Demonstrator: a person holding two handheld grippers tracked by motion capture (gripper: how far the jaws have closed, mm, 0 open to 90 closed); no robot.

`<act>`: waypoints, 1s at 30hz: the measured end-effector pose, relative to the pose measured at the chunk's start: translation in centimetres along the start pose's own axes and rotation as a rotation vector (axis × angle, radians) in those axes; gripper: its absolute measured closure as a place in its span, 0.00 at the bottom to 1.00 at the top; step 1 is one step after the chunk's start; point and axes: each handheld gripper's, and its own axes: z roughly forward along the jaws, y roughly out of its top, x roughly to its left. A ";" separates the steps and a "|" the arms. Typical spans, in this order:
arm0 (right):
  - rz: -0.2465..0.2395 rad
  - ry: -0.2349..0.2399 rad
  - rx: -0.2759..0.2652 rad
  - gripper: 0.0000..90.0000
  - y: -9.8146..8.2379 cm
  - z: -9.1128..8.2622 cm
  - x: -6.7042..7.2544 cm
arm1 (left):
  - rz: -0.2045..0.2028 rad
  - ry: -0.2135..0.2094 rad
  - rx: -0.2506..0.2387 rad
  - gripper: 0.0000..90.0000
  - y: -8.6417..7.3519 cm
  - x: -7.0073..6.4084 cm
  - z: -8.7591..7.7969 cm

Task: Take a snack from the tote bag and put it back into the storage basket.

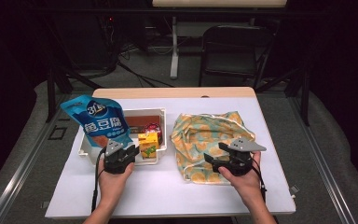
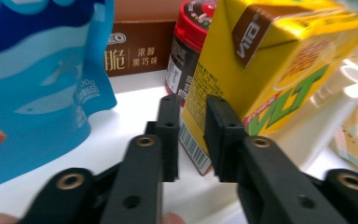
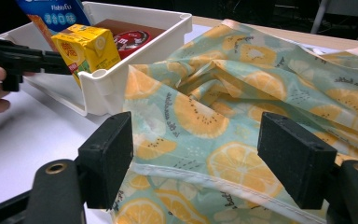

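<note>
A white tray (image 1: pixel 145 112) holds a tall blue pouch (image 1: pixel 98 121), a yellow drink carton (image 1: pixel 148 144), a red-lidded jar (image 1: pixel 153 128) and a brown box (image 1: pixel 137 125). My left gripper (image 1: pixel 132 152) points at the carton from the tray's near edge. In the left gripper view the left gripper (image 2: pixel 191 116) has its jaws a narrow gap apart just short of the carton (image 2: pixel 261 70), with nothing pressed between them. My right gripper (image 1: pixel 215 153) rests on a fruit-print cloth bag (image 1: pixel 209 133). In the right gripper view the right gripper (image 3: pixel 198 154) stands wide open over the bag (image 3: pixel 242 93).
The tray and bag lie on a white mat (image 1: pixel 158 186) over a wooden table (image 1: pixel 177 92). Bare mat runs along the near edge between my hands. A black chair (image 1: pixel 233 51) stands beyond the table's far side.
</note>
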 end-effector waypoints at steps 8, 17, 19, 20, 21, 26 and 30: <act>-0.003 -0.011 -0.001 0.28 -0.2 -0.2 -0.1 | 0.061 -0.046 -0.046 0.33 0.0 0.2 -2.4; -0.007 -0.026 0.007 0.26 -0.6 -0.4 -0.3 | 0.076 -0.112 -0.066 0.06 -0.1 0.7 -4.1; -0.005 -0.029 0.007 0.25 -0.7 -0.6 -0.4 | 0.080 -0.126 -0.067 0.02 -0.2 1.0 -4.5; -0.001 -0.034 0.003 0.25 -0.8 -0.6 -0.5 | 0.078 -0.124 -0.069 0.00 -0.2 1.1 -4.6; -0.002 -0.034 0.006 0.25 -0.8 -0.7 -0.6 | 0.079 -0.128 -0.069 0.00 -0.2 1.3 -4.8; -0.007 -0.042 0.004 0.24 -1.2 -1.1 -0.9 | 0.078 -0.133 -0.071 0.00 -0.3 1.8 -5.5; -0.006 -0.053 0.003 0.24 -1.5 -1.5 -1.2 | 0.079 -0.129 -0.081 0.00 -0.4 2.2 -6.0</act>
